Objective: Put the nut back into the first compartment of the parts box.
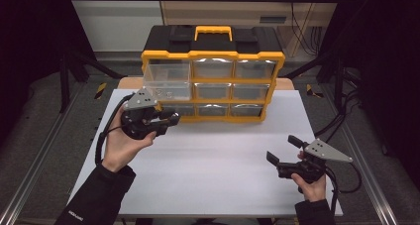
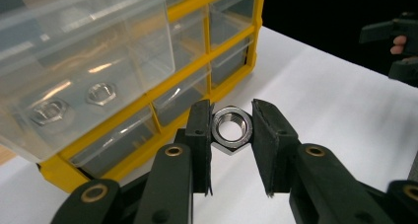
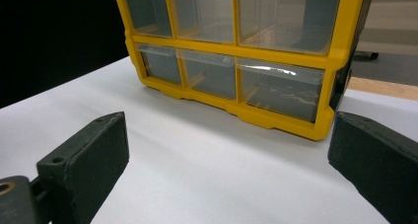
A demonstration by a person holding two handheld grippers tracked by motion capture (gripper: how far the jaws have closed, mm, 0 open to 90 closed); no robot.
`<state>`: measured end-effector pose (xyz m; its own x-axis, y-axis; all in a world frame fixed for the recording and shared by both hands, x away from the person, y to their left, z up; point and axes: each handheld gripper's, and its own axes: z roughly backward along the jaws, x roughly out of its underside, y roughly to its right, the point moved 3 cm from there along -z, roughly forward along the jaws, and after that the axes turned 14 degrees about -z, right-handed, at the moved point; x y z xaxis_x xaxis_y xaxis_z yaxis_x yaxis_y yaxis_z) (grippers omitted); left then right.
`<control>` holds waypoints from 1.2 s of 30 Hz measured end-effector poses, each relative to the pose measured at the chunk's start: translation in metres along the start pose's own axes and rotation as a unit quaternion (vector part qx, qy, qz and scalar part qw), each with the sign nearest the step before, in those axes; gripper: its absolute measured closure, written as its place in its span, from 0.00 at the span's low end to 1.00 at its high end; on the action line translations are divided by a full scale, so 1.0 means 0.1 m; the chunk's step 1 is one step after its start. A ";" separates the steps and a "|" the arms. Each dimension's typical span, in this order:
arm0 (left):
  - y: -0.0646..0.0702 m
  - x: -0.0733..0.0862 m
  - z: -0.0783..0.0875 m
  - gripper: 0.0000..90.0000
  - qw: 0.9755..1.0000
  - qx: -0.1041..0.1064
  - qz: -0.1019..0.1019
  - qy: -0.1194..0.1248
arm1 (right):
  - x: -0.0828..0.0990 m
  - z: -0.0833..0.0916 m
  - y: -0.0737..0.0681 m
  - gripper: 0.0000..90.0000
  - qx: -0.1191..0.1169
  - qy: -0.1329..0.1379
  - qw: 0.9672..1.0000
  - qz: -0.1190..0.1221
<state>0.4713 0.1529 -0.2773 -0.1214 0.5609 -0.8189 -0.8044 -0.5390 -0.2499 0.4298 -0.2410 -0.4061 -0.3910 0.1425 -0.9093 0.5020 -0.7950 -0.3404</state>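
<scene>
A steel hex nut (image 2: 231, 131) is pinched between the two black jaws of my left gripper (image 2: 231, 119), which is shut on it above the white table. In the high view the left gripper (image 1: 172, 119) hangs just in front of the yellow organizer's (image 1: 213, 54) left column. That column's upper clear drawer (image 2: 84, 61) is pulled out, with two more nuts (image 2: 101, 93) lying in it. My right gripper (image 1: 283, 149) rests near the table's front right. Its jaws stand wide open with nothing between them, facing the organizer (image 3: 236, 51) from a distance.
The organizer has a black top with a yellow handle (image 1: 213, 32) and several shut clear drawers (image 1: 250, 91). It stands at the back of the white tabletop (image 1: 218, 160). Black frame posts and cables flank the table on both sides.
</scene>
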 end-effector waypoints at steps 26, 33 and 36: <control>-0.26 -0.47 0.18 0.77 0.999 -0.039 -0.019 -0.016 | 0.00 0.00 0.00 0.03 0.001 0.001 1.000 -0.001; -0.33 -0.58 0.21 0.77 0.998 -0.052 -0.022 -0.009 | -0.01 0.01 0.00 0.03 0.000 0.001 1.000 -0.003; -0.36 -0.62 0.21 0.77 0.998 -0.057 -0.018 -0.006 | -0.01 0.00 0.00 0.03 0.000 0.001 1.000 -0.001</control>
<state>0.4962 0.1507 -0.2068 -0.1015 0.5889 -0.8018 -0.7370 -0.5859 -0.3370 0.4297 -0.2414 -0.4056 -0.3901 0.1457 -0.9092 0.5013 -0.7947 -0.3424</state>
